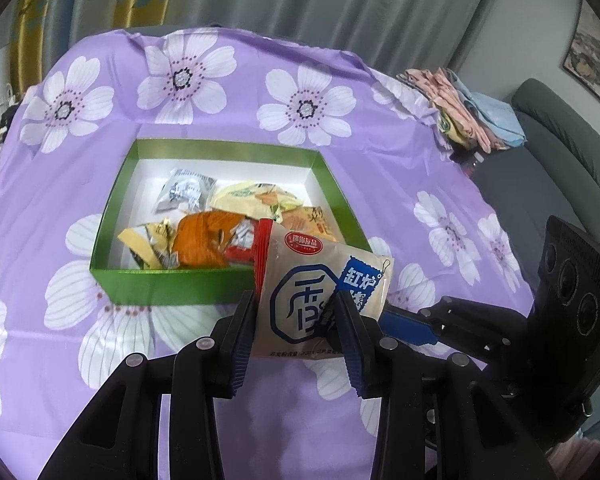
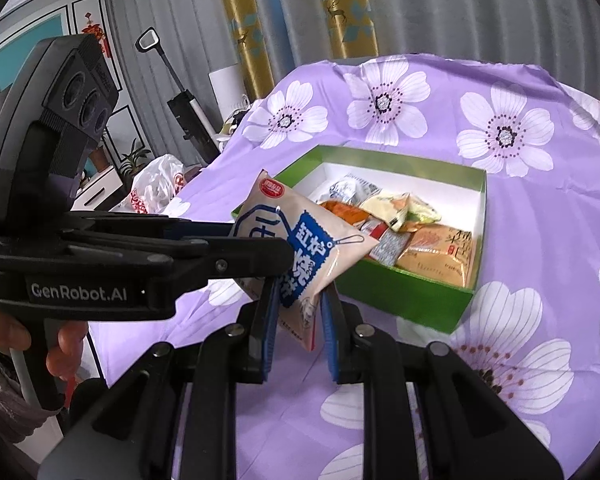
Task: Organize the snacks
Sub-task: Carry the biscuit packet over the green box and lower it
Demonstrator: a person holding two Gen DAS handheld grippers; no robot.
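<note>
I note a glossy plastic snack packet (image 1: pixel 320 280), a smooth cardboard box (image 1: pixel 172 284) with matt green walls, creased purple floral cloth (image 1: pixel 260 112), and matt black plastic tongs (image 1: pixel 296 332).

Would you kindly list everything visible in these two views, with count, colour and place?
beige snack packet: one, beige and blue, held above the cloth before the box
green box: one, green outside and white inside, on the cloth
snack packets in the box: several, orange, yellow, grey
floral cloth: one, purple
folded clothes: pile, pink and blue, far right
left hand-held gripper: shut on the beige snack packet
right hand-held gripper: shut on the same packet
</note>
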